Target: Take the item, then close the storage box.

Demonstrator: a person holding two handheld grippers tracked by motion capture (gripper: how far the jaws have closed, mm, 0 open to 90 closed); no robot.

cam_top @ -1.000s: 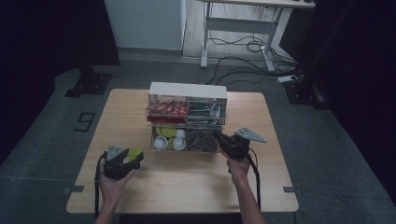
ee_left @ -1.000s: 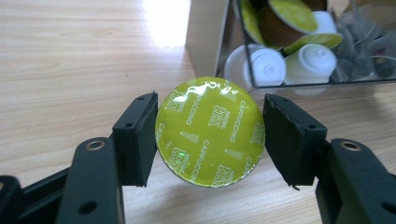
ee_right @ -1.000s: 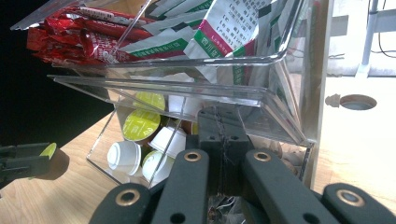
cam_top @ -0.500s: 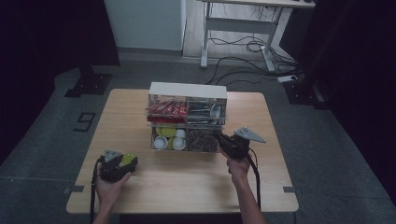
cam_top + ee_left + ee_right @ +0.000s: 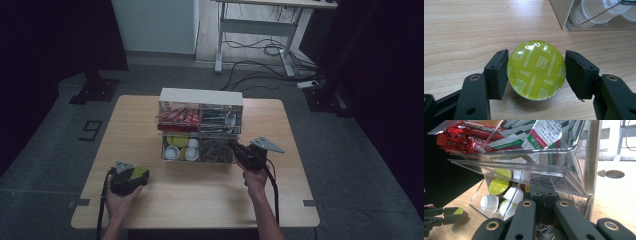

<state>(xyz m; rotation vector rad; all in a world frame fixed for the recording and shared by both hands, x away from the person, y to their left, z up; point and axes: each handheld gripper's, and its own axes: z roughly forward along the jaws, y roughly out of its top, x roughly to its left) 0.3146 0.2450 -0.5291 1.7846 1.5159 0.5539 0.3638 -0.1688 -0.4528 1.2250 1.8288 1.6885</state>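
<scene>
Left gripper (image 5: 134,176) has slid back toward the lower left of the high view since a second ago, taking the round lime-green foil-topped coffee capsule (image 5: 536,70) with it. Its fingers (image 5: 498,72) sit partway open around the capsule; the left pad touches the rim, and I can't tell if the right one does. Capsule's lying just above the light wooden counter (image 5: 200,195), well in front of the clear acrylic two-tier organizer (image 5: 201,127). Right gripper (image 5: 541,195) is at the organizer's lower right bin, fingers pressed together on something thin, can't make out what. Red snack packets (image 5: 461,137) fill the top left bin.
</scene>
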